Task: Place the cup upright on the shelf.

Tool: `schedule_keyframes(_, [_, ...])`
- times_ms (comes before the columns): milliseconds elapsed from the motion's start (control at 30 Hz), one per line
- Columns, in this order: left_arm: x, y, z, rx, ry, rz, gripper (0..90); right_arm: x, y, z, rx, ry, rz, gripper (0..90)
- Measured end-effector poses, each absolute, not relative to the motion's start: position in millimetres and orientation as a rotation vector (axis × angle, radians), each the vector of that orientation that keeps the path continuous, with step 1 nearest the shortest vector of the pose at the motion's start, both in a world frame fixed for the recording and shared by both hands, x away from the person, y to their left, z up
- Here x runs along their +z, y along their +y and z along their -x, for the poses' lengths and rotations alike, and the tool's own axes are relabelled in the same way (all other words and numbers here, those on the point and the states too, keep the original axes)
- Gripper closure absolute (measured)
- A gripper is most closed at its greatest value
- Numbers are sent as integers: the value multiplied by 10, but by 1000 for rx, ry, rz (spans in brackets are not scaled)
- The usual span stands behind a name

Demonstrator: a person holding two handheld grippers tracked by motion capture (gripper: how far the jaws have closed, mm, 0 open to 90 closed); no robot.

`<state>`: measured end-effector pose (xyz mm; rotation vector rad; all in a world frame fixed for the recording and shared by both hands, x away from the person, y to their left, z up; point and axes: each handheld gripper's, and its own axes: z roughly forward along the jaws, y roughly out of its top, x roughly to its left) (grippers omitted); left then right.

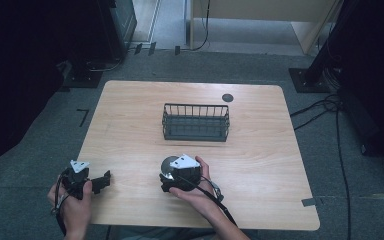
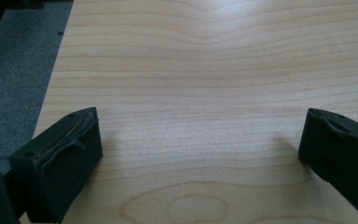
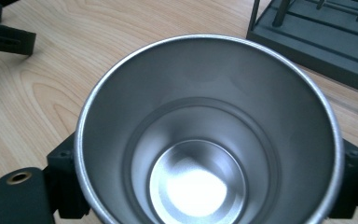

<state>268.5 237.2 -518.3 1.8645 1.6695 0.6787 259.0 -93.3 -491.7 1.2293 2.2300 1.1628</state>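
A shiny steel cup stands upright and empty on the wooden table — clamped between the jaws of the right tool, near a dark wire basket standing empty mid-table.

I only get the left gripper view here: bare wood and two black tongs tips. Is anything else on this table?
Observer: Yes. A dark wire basket stands at the middle of the table, beyond both hands.
Operator: Is something in it?
Observer: The high view shows nothing inside it.
Operator: And the other hand?
Observer: The right tongs have their jaws on either side of a steel cup, just in front of the basket.
Operator: Is the cup full?
Observer: No. The right gripper view looks straight into it: shiny bare metal down to the bottom.
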Motion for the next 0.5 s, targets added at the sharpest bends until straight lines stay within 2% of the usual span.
schedule_keyframes(100, [-5182, 2372, -2685, 679, 1669, -1864, 0, -4926, -917, -2588, 1149, 2226, -1211, 174])
schedule_keyframes(500, [-5183, 2372, -2685, 679, 1670, -1864, 0, -4831, -1009, -2608, 1152, 2207, -1221, 178])
